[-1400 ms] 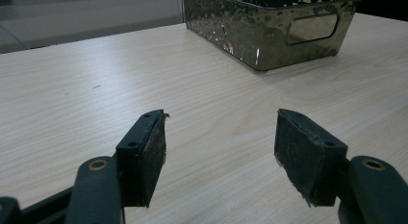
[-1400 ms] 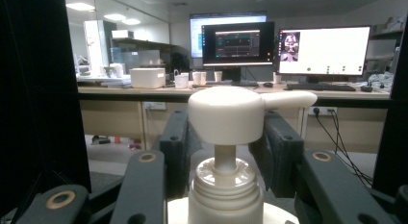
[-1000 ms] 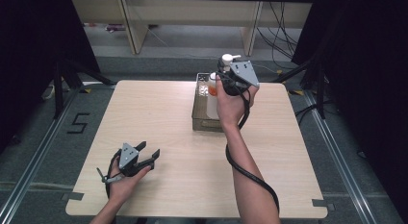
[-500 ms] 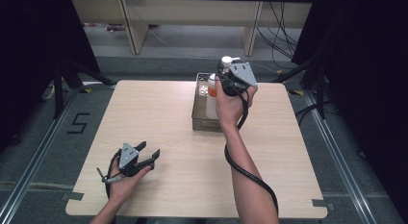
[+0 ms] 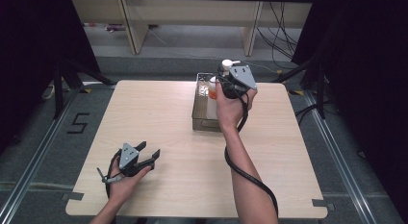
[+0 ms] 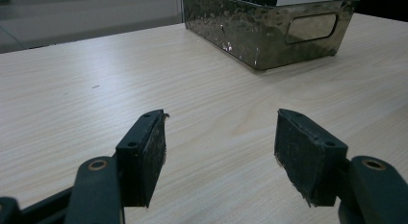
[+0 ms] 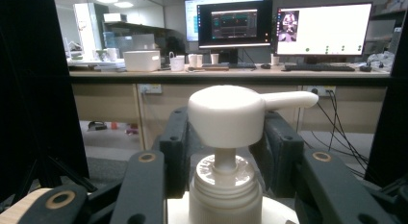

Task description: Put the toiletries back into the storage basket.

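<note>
Currently, right gripper (image 5: 226, 80) raised over far end of metal bin (image 5: 202, 119), held in right hand (image 5: 230, 106). Jaws closed around neck of white pump bottle (image 7: 226, 185), one on each side just under pump head (image 7: 231, 113); spout pointing to the right in right gripper view. Bottle standing upright within the bin, at far-centre of wooden table (image 5: 159, 113). Some small orange and white contents in the bin's far part, too small to identify. Left gripper (image 5: 144, 156) resting low on near-left of table in left hand (image 5: 122, 183), well apart from the bin. Jaws spread wide, nothing between pads (image 6: 154, 154), bare tabletop below. Bin's handle cut-out (image 6: 310, 27) facing left gripper view.
</note>
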Tool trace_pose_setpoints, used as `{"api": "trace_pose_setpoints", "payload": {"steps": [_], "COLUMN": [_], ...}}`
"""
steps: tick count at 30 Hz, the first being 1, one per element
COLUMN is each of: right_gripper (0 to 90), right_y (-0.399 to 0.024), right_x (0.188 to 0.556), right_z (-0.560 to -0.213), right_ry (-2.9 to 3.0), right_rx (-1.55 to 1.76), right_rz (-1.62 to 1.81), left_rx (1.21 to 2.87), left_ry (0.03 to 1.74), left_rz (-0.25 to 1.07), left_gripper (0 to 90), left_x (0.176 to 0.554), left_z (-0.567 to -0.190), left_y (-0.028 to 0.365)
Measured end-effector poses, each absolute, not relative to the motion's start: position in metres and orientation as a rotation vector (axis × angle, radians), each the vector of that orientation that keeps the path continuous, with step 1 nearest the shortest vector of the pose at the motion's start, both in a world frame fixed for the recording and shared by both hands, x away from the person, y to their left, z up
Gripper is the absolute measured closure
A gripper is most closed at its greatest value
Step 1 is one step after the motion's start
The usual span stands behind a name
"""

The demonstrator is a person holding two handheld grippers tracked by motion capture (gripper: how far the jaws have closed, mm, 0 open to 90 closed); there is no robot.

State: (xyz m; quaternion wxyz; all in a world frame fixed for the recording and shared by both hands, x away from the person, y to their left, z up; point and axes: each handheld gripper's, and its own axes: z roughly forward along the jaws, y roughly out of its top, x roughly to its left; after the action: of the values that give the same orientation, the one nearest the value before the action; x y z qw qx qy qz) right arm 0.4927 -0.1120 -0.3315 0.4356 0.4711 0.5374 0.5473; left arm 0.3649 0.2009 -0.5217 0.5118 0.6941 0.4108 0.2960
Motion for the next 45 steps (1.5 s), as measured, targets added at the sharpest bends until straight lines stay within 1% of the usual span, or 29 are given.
{"api": "trace_pose_setpoints", "payload": {"steps": [45], "right_gripper": [60.4], "right_y": [-0.115], "right_x": [0.49], "right_z": [-0.366], "right_ry": [1.394], "right_rx": [1.222], "right_rz": [1.319], "left_rx": [1.671], "left_ry": [0.987], "left_rz": [0.71], "left_gripper": [35.0], "left_x": [0.365], "left_z": [-0.522], "left_y": [0.201]}}
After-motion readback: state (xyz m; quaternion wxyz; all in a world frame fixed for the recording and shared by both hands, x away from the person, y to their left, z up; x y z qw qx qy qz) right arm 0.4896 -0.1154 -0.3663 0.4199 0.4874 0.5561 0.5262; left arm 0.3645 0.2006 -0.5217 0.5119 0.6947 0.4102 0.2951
